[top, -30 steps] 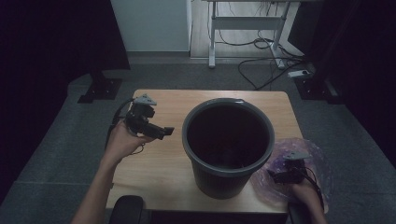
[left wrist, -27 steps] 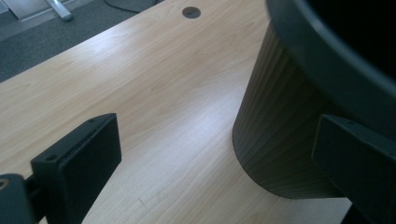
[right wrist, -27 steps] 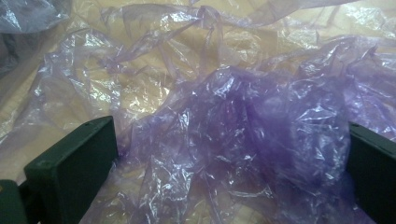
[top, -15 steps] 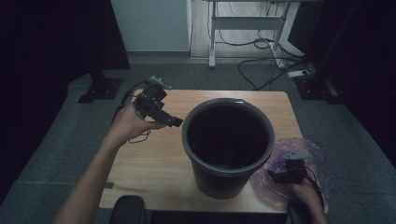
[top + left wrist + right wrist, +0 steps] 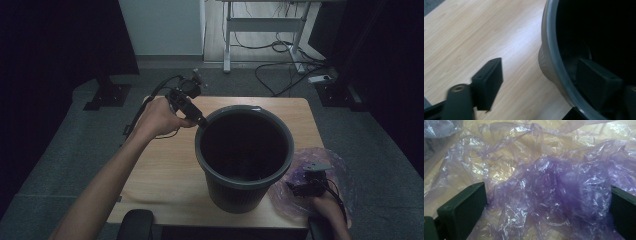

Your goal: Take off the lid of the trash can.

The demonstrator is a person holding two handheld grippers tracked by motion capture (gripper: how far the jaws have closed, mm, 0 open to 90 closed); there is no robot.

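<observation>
A dark grey plastic bin (image 5: 245,200) stands upright on the wooden table (image 5: 165,165). My left gripper (image 5: 201,121) is at the bin's far-left rim. In the left gripper view my left gripper (image 5: 540,67) straddles the bin's rim (image 5: 551,50), one jaw outside and one inside. Its jaws have just been closing, and a gap still shows between the outer jaw and the bin wall. A crumpled purple plastic bag (image 5: 320,165) lies at the table's right front corner. My right gripper (image 5: 296,188) rests on it, and in its own view my right gripper (image 5: 547,191) is open with the purple bag (image 5: 554,195) bulging between the jaws.
A desk frame with cables (image 5: 260,35) stands on the floor beyond the table. A dark stand base (image 5: 105,95) sits on the carpet at the far left. A black chair part (image 5: 137,225) shows at the table's near edge.
My left hand has moved up and to the right, from the table's left side to the bin's rim, and its jaws have narrowed around the rim. The right gripper has stayed on the bag.
</observation>
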